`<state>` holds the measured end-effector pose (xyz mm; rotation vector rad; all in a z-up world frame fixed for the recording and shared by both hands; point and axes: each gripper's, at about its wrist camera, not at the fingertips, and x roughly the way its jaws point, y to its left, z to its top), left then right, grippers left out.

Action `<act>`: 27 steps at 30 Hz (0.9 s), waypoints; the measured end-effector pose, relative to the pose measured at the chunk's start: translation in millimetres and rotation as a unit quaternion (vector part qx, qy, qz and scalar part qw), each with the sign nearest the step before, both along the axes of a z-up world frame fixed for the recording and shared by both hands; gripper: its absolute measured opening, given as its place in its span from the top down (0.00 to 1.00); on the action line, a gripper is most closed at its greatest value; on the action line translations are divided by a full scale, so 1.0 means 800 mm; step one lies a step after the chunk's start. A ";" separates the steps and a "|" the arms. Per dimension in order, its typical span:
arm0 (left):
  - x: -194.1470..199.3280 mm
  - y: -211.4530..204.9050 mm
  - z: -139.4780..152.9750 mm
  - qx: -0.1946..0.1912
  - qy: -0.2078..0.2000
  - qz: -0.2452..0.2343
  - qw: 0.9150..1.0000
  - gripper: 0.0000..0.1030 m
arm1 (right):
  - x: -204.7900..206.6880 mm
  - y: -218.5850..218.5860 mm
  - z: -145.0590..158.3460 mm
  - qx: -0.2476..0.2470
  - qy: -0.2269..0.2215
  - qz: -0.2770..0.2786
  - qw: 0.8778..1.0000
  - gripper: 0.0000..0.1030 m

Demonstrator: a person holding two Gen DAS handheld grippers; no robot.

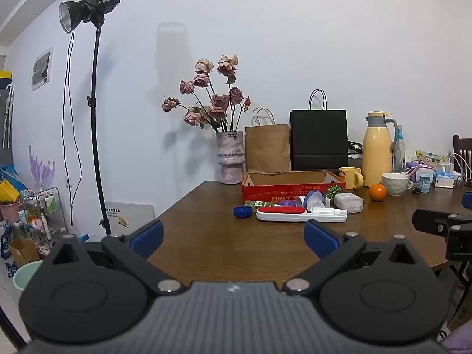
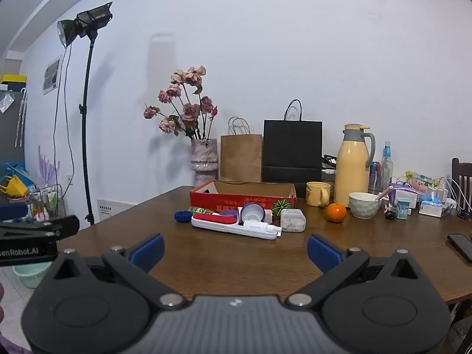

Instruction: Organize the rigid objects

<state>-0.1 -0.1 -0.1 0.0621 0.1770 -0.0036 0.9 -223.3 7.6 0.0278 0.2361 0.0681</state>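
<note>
Step in hand: I judge this the very start of the sorting; nothing is held and the loose things lie in a cluster ahead of me, in front of the red cardboard box [image 2: 242,197].
Left gripper [image 1: 233,237]: jaws spread as wide as they go, nothing between the blue pads, hovering over the near part of the wooden table [image 1: 206,206], well short of the cluster.
Right gripper [image 2: 236,249]: likewise wide open and empty, beside my left one, aimed slightly down at the tabletop.
Task's things: straight ahead of both grippers lies a white tray with a red brush [image 2: 233,224], nearest to me; behind it, touching or just beside, a purple-rimmed bowl [image 2: 252,213], a clear lidded container [image 2: 292,220] to the right, a blue cap [image 2: 182,216] to the left, and a green striped ball [image 2: 283,206] against the box.
Box: open-topped, just beyond the cluster; its inside is hidden from me.
Next move: I judge I must reach forward with one gripper to an outer piece, the cap or the container, close on it squarely, lift it clear of its neighbours and carry it over the box wall.
Risk: the pieces sit tight together, so a wide approach could nudge the others.
</note>
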 end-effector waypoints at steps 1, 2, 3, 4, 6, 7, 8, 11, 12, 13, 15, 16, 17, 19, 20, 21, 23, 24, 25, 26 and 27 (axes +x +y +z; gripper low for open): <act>0.000 0.000 0.000 -0.001 0.002 0.000 1.000 0.00 | 0.000 0.000 0.000 0.000 0.000 0.000 1.000 0.00; 0.000 0.000 0.000 0.000 0.002 0.000 1.000 0.00 | 0.000 0.000 0.000 -0.001 0.000 0.000 1.000 0.00; 0.001 0.000 0.000 0.000 0.002 0.001 1.000 0.00 | 0.000 0.000 0.000 -0.001 -0.001 0.000 1.000 0.00; 0.001 0.001 0.000 0.000 0.002 0.002 1.000 0.00 | 0.000 0.000 0.000 -0.002 0.000 0.000 1.000 0.00; 0.002 0.002 0.000 0.000 0.002 0.002 1.000 0.00 | 0.000 0.000 0.000 -0.003 -0.001 0.000 1.000 0.00; 0.003 0.002 0.001 0.000 0.002 0.004 1.000 0.00 | 0.000 0.000 0.000 -0.003 -0.002 0.000 1.000 0.00; 0.004 0.003 0.001 0.000 0.002 0.004 1.000 0.00 | 0.000 0.000 0.000 -0.004 -0.002 -0.001 1.000 0.00; -0.004 -0.002 0.001 0.001 -0.001 0.004 1.000 0.00 | 0.001 0.004 -0.003 -0.004 -0.001 -0.002 1.000 0.00; -0.004 -0.002 0.001 0.001 -0.001 0.004 1.000 0.00 | 0.002 0.005 -0.004 -0.004 0.000 -0.003 1.000 0.00; -0.003 -0.004 0.001 0.002 0.000 0.006 1.000 0.00 | 0.004 0.005 -0.002 -0.004 0.000 -0.003 1.000 0.00; -0.003 -0.004 0.001 0.002 0.000 0.005 1.000 0.00 | 0.004 0.005 0.000 -0.005 -0.001 -0.004 1.000 0.00; -0.003 -0.005 0.001 0.002 0.000 0.006 1.000 0.00 | 0.003 0.004 0.001 -0.004 -0.002 -0.004 1.000 0.00; -0.003 -0.003 0.001 0.002 -0.001 0.005 1.000 0.00 | 0.000 0.000 0.000 -0.003 -0.004 -0.005 1.000 0.00; -0.007 -0.004 0.001 0.003 -0.002 0.006 1.000 0.00 | -0.002 -0.002 0.002 0.000 -0.004 -0.005 1.000 0.00; -0.005 -0.003 0.001 0.003 -0.003 0.006 1.000 0.00 | -0.002 -0.002 0.002 0.000 -0.003 -0.005 1.000 0.00; -0.005 -0.002 0.002 0.003 -0.003 0.006 1.000 0.00 | -0.001 -0.002 0.001 0.000 -0.002 -0.004 1.000 0.00; -0.004 -0.004 0.004 0.003 -0.003 0.007 1.000 0.00 | -0.001 -0.001 0.002 -0.002 -0.002 -0.003 1.000 0.00; -0.004 -0.004 0.003 0.003 -0.003 0.007 1.000 0.00 | 0.000 -0.001 0.002 -0.004 -0.003 -0.002 1.000 0.00; -0.003 -0.004 0.003 0.003 -0.003 0.008 1.000 0.00 | 0.000 -0.002 0.002 -0.004 -0.004 -0.003 1.000 0.00; -0.003 -0.004 0.003 0.003 -0.003 0.007 1.000 0.00 | 0.000 -0.003 0.002 -0.005 -0.004 -0.002 1.000 0.00; -0.003 -0.004 0.003 0.003 -0.003 0.007 1.000 0.00 | 0.000 -0.002 0.002 -0.005 -0.004 -0.003 1.000 0.00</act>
